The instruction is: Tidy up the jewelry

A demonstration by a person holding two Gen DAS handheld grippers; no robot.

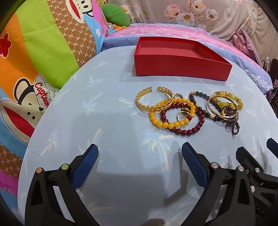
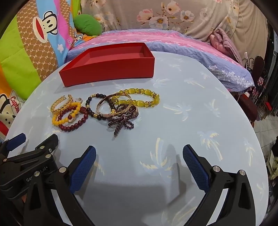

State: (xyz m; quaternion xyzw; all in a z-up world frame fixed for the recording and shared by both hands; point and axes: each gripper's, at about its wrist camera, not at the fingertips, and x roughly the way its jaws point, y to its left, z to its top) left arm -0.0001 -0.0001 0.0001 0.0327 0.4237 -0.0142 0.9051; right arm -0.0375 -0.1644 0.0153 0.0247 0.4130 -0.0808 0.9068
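Observation:
A pile of bracelets lies on the light blue table: a gold leaf cuff, a yellow bead bracelet, a dark red bead bracelet, a black bead bracelet, a yellow-green bead bracelet, gold bangles and a purple bead strand. An empty red box stands behind them; it also shows in the right wrist view. My left gripper and right gripper are both open and empty, side by side, short of the pile.
Colourful cartoon bedding rises to the left of the table. A pink and blue striped pillow and floral fabric lie behind the box. Dark furniture stands at the far right.

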